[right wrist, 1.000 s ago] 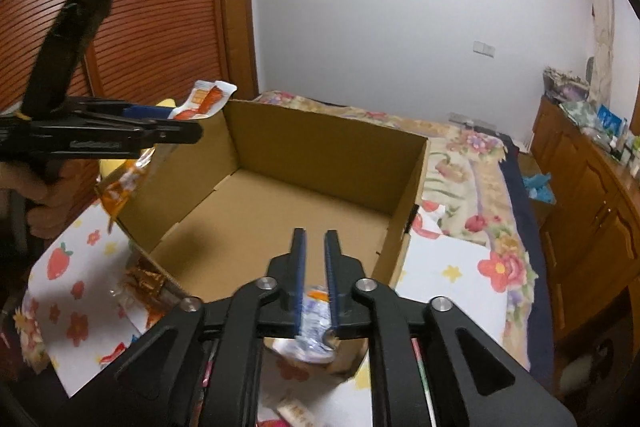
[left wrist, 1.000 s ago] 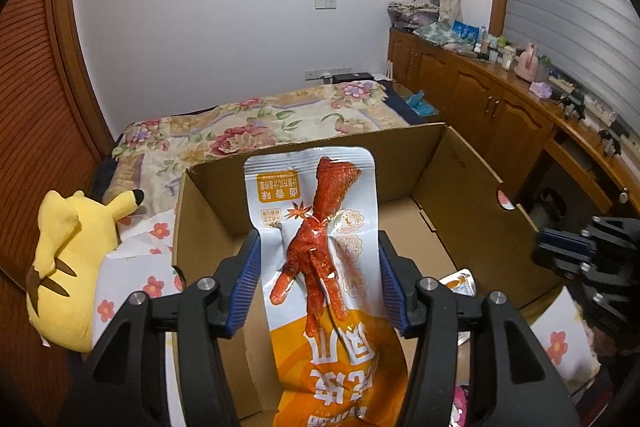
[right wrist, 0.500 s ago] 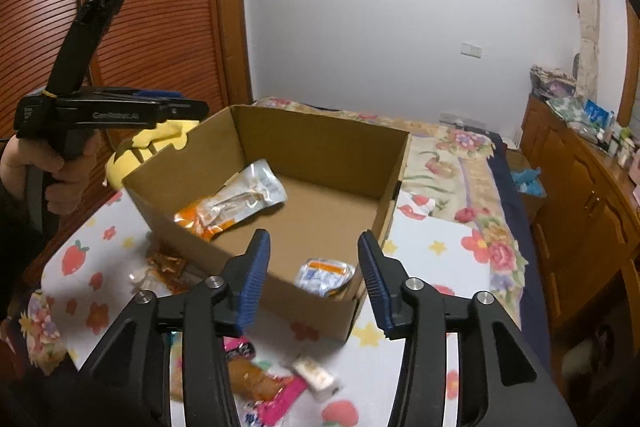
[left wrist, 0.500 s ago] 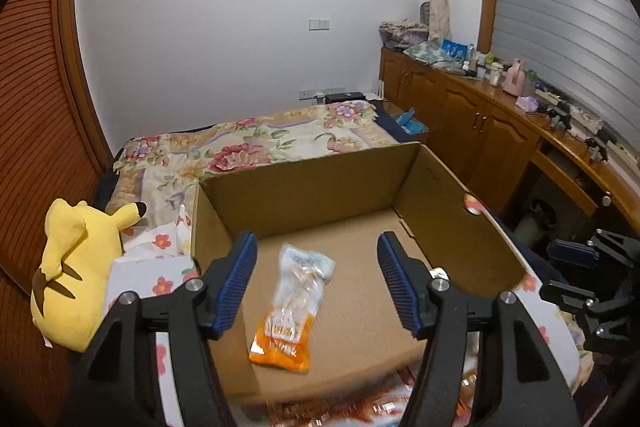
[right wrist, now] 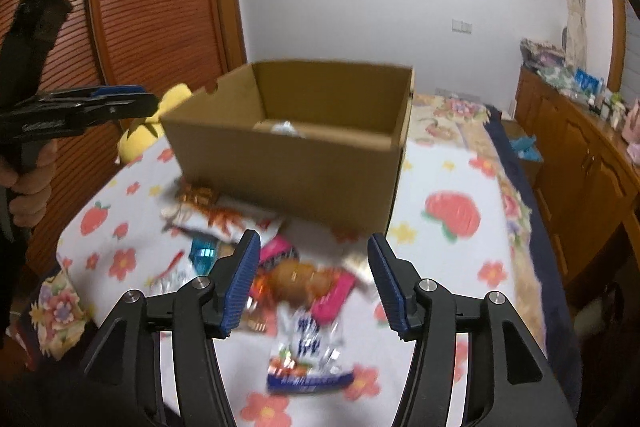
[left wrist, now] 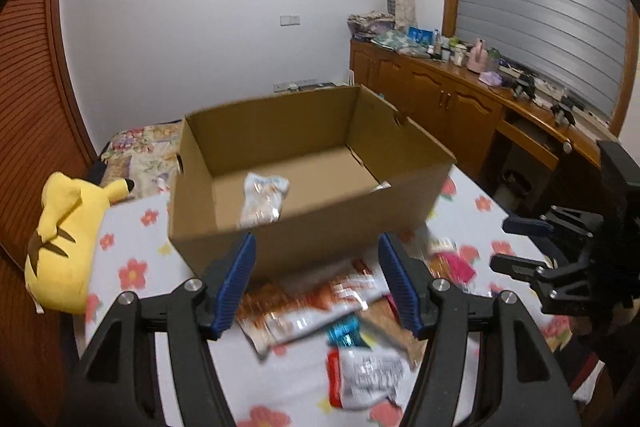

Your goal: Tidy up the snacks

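An open cardboard box (left wrist: 320, 227) stands on the flowered tablecloth; the right wrist view shows its near wall (right wrist: 288, 171). A clear-and-orange snack packet (left wrist: 262, 201) lies inside it. Loose snack packets (left wrist: 320, 301) are piled in front of the box, among them a blue-and-white packet (right wrist: 310, 351) and a pink one (right wrist: 332, 295). My left gripper (left wrist: 316, 259) hangs open above the pile with nothing between its pads. My right gripper (right wrist: 313, 243) also hovers over the pile; its jaws are opening and hold nothing.
A yellow plush toy (left wrist: 60, 239) lies at the table's left edge. A bed with a floral cover (right wrist: 452, 115) lies behind the box. Wooden cabinets (left wrist: 440, 99) with clutter on top run along the right wall. A slatted wooden door (right wrist: 152, 7) stands on the left.
The left gripper let go of the orange packet, which now lies in the box. The right gripper opened off its small packet. Both pulled back from the box to the pile.
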Available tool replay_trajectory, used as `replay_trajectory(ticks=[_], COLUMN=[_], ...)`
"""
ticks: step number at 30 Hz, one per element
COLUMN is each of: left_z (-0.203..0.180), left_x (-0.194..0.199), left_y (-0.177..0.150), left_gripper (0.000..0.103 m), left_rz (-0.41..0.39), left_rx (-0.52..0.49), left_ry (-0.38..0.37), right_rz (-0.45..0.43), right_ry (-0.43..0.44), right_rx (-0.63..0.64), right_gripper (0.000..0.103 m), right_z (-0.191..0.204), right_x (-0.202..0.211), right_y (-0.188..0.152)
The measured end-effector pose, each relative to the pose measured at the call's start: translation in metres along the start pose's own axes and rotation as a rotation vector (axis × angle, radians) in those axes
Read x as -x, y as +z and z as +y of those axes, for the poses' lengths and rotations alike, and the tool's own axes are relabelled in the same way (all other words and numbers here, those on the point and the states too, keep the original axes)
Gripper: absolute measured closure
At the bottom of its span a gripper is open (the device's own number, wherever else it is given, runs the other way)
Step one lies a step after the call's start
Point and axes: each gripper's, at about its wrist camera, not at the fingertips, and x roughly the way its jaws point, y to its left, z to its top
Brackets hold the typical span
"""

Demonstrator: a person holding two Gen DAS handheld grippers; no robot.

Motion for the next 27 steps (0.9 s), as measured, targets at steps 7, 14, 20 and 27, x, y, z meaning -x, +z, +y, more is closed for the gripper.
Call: replay_trajectory(ticks=[7,14,20,27], left_z=[-0.017,-0.036,-0.042,-0.048], left_x=[-0.01,-0.031,-0.045,-0.054], left_y=[-0.05,-0.087,-0.103,-0.114], left_gripper=[0.039,0.039,0.039,0.037], left_rz=[0.067,0.137,0.173,0.208], left_rx=[0.0,-0.031,-0.032,-0.061], left_ry=[-0.028,-0.025,-0.025,-0.036], right_rz=[0.058,0.139,0.154,0.144], right_ry=[0.0,0.006,-0.011,-0.076], right_rx=[-0.045,-0.069,-0.06,0.003], right_gripper=[0.033,0.033,0.031,0.027], right_z=[0.0,-0.006,-0.007,0.004], right_x=[-0.014,-0.04,-0.054,-0.058], right_y=[-0.04,-0.068,-0.077,-0.078])
